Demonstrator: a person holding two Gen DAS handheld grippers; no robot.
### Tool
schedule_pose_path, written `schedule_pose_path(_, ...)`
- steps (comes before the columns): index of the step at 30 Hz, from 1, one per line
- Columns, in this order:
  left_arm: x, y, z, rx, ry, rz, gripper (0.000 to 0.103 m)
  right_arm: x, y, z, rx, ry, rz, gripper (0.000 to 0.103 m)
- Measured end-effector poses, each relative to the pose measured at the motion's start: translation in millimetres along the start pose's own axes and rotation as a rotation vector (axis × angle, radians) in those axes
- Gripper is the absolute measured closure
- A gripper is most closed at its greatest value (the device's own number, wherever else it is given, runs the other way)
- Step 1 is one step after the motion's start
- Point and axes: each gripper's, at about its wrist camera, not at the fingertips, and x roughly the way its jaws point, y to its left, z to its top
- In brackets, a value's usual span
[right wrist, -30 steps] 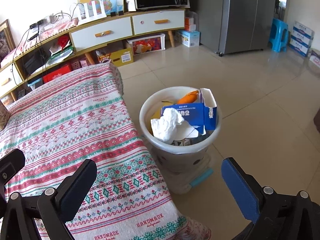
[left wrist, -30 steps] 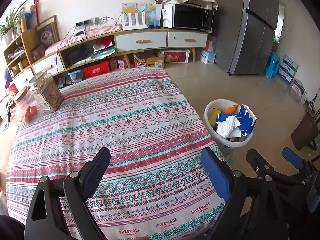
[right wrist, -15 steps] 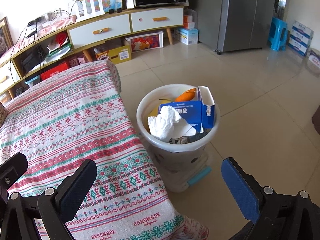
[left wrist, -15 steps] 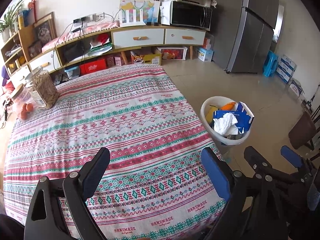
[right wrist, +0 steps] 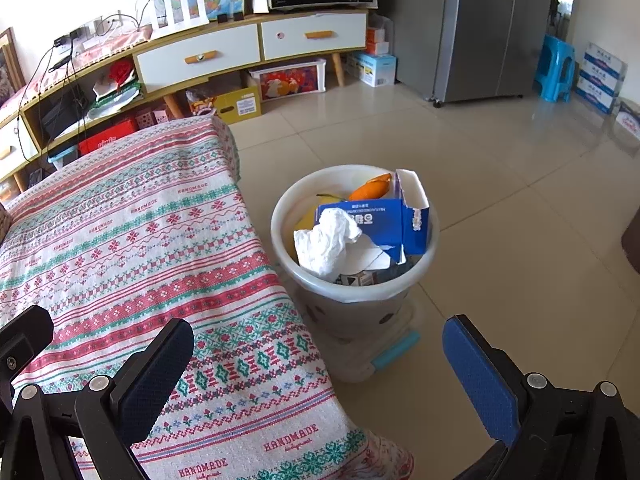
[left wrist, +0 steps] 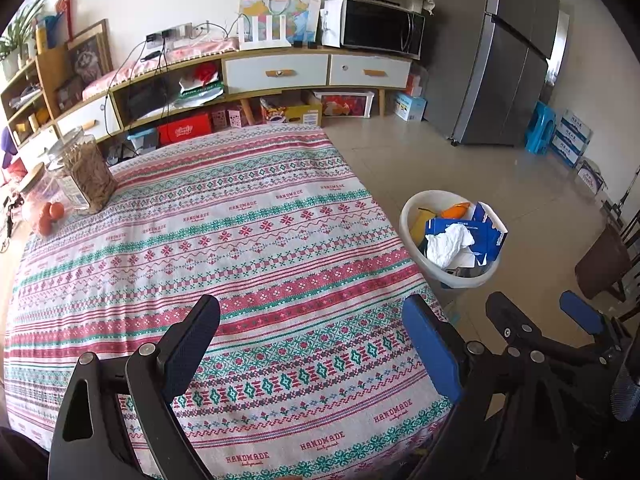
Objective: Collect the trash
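Observation:
A white trash bin (right wrist: 352,292) stands on the tiled floor beside the table's right edge; it also shows in the left wrist view (left wrist: 408,216). It holds a crumpled white tissue (right wrist: 326,242), a blue carton (right wrist: 384,220), an orange peel (right wrist: 370,189) and other scraps. My left gripper (left wrist: 312,344) is open and empty above the near part of the patterned tablecloth (left wrist: 224,248). My right gripper (right wrist: 316,364) is open and empty, over the table's corner and the floor, a short way in front of the bin. The right gripper (left wrist: 544,316) also shows in the left wrist view.
A glass jar (left wrist: 86,174) and a second jar with oranges (left wrist: 42,204) stand at the table's far left. A low TV cabinet (left wrist: 276,76) with a microwave (left wrist: 380,26) runs along the back wall. A grey fridge (left wrist: 500,56) and blue stool (left wrist: 540,128) stand at right.
Both grippers have drawn back and up a little, so the table and bin look slightly farther away. Both stay open and empty. The bin's contents have not moved.

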Motion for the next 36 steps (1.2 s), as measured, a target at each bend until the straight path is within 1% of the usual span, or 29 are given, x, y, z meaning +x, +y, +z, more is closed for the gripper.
schedule_pose_path(23, 6.3, -1.8, -4.1, -0.005, 0.027, -0.01, 0.009, 1.9, -3.5, 0.1, -0.004, 0.005, -0.018, 0.001)
schedule_pose_path(36, 5.0, -2.1, -5.6, -0.006, 0.025, -0.005, 0.009, 2.8, -3.0, -1.8, -0.007, 0.008, -0.02, 0.001)
